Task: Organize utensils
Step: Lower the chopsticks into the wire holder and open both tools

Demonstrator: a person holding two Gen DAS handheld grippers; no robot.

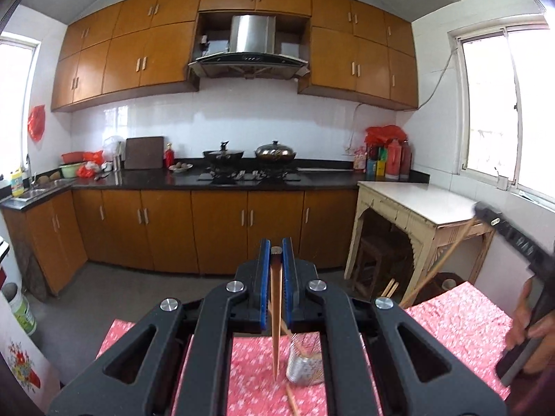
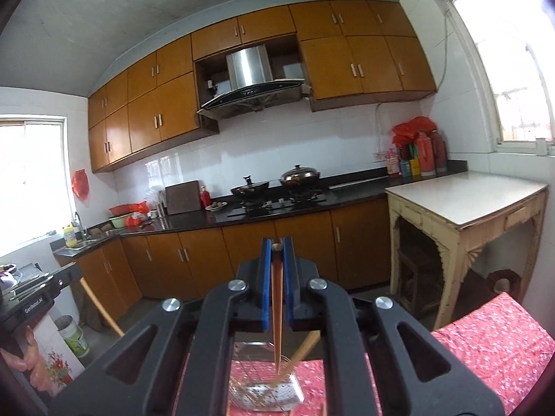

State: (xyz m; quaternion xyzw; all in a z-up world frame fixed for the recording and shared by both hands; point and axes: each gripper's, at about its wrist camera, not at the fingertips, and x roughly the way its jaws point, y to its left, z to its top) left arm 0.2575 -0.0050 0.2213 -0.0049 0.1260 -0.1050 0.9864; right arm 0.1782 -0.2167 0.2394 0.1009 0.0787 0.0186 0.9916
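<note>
left gripper (image 1: 276, 250) clamping chopstick (image 1: 275, 315), metal holder (image 1: 305, 364) below

Orange-brown wall cabinets (image 1: 145, 55) hang over a black countertop (image 1: 180, 180); steel range hood (image 1: 251, 40) between them; white tiled wall (image 1: 242, 118); bright window (image 1: 503, 111); grey floor (image 1: 114, 291).

Left gripper (image 1: 276, 250): black body, blue pads, jaws closed, pointing nearly level. Right gripper (image 2: 276, 247): identical, jaws closed, nearly level. A hand (image 1: 529, 329) grasps the right unit.

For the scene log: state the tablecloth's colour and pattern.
Tablecloth: pink-red with a small white floral print, clearest in the left wrist view.
</note>
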